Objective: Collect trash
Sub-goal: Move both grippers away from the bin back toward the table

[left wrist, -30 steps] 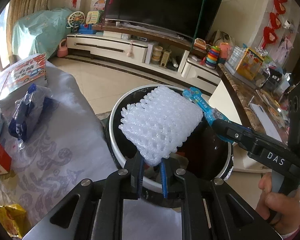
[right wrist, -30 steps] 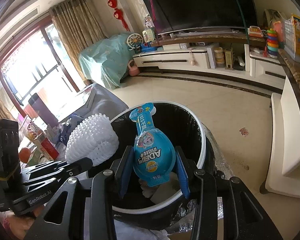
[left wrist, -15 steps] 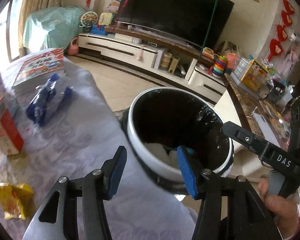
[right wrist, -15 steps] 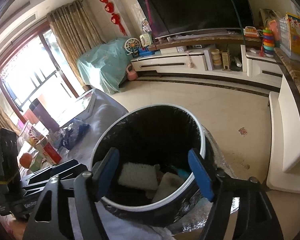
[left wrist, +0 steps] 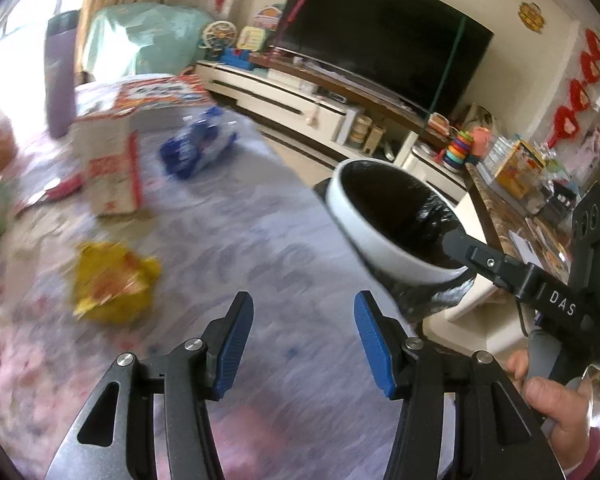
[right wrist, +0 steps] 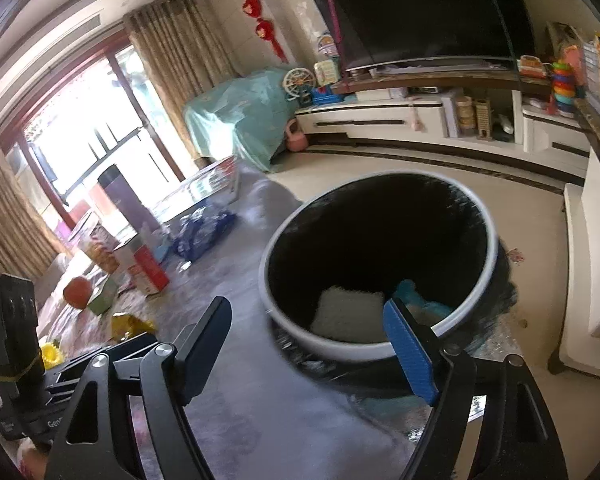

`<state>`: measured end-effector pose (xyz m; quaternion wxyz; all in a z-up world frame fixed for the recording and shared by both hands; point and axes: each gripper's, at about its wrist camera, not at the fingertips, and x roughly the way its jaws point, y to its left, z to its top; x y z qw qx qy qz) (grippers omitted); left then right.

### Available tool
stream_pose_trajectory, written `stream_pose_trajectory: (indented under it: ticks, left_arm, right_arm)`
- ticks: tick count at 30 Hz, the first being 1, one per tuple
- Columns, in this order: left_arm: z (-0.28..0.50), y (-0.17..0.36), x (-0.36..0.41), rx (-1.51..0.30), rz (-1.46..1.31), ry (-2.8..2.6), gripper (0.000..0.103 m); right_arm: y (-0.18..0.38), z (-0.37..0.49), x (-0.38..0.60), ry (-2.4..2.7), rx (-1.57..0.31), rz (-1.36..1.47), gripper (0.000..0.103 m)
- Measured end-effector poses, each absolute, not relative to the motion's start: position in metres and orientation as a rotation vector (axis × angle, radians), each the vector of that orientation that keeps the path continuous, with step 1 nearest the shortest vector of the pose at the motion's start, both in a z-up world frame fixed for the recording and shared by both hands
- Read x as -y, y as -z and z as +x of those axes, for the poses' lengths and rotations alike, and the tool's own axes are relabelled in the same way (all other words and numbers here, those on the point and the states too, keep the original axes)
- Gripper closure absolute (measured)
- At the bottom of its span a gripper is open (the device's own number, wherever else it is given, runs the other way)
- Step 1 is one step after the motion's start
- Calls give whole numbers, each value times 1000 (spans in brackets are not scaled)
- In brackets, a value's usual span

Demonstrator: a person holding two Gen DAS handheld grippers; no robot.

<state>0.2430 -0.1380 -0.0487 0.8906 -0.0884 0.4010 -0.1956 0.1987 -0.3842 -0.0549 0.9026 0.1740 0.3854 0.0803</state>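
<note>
Now that both claws have let go, my left claw (left wrist: 303,340) and my right claw (right wrist: 306,350) stand wide open with nothing between the blue pads. A second ago the left pinched a white foam net and the right a blue pouch over the bin (right wrist: 384,350); the right jaws have just been opening further. The white foam net (right wrist: 348,314) now lies in the black-lined bin, with the blue pouch (right wrist: 414,300) beside it. My left claw has swung away over the cloth-covered table (left wrist: 260,248), facing the trash left there: a yellow wrapper (left wrist: 112,280) nearest, a red and white carton (left wrist: 110,168) and a blue packet (left wrist: 198,148) farther off. I judge the wrapper the likely next pick.
</note>
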Motion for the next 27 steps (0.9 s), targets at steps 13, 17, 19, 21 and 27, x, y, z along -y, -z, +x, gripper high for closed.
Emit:
stream_pose_trajectory:
  ticks: [13,17,19,21,27]
  left_arm:
    - [188,45,51,-830,-258,266,49]
    - [176,44,23,-826,-280,205,46]
    - [173,44,12,-827,-293,177,46]
    - [169,44,-2,-829,-312,145,45]
    - [170,45,-36,-827,-357,75,42]
  right_arm:
    - [69,187,308,-299,-858,335,20]
    - [74,185,286,-337,-880,325,19]
    - [75,184,278,-359,-886,320,19]
    - [76,183,266,-383,-890,311,19]
    - [79,186,238,-439,-902,289,18]
